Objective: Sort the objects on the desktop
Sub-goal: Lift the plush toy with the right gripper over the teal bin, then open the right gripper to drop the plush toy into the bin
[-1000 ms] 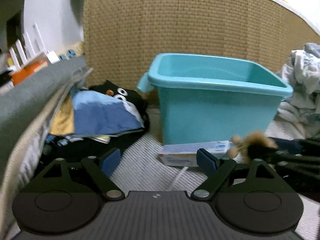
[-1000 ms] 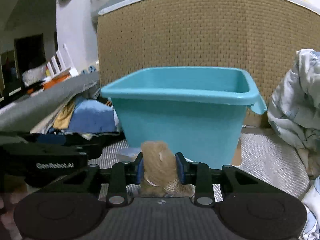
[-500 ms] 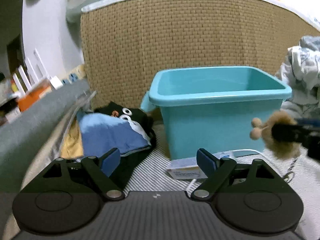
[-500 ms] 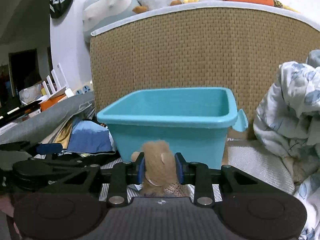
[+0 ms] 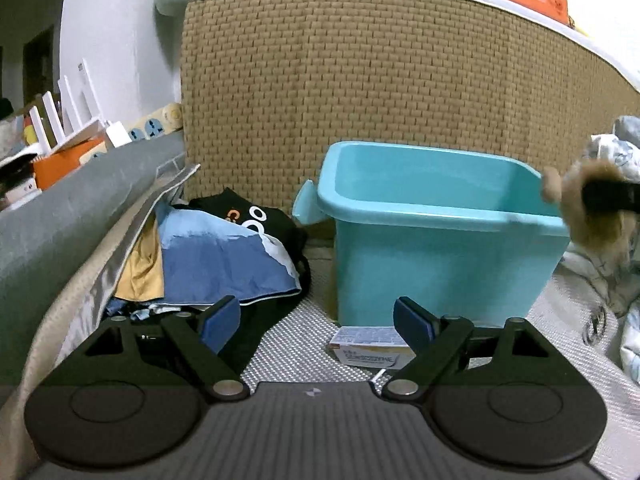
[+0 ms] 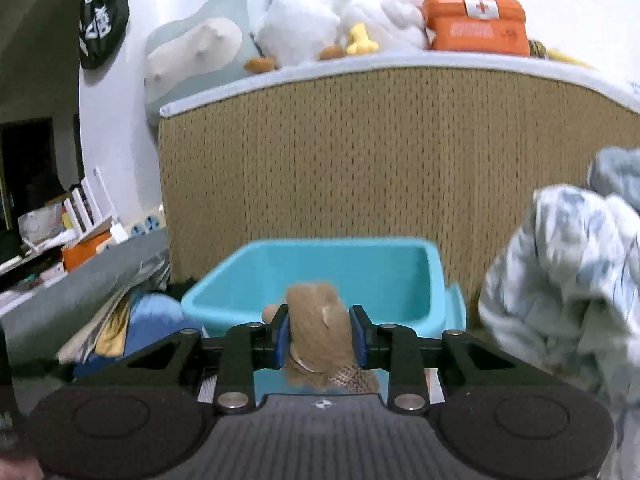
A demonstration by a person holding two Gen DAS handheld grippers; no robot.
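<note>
Right tool (image 6: 319, 338) is clamped on a fuzzy brown plush toy (image 6: 316, 332) just near the teal bin (image 6: 434, 280); left tool (image 5: 317, 322) gapes wide, holding nothing.

Plush toy (image 6: 318, 332) raised above the teal bin (image 6: 434, 280).

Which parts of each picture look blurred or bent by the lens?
Left wrist view: the wicker panel bows in a curve, and the plush toy at the right edge is smeared. Right wrist view: the blue-white cloth is blurred, while the toy is fairly sharp.
</note>
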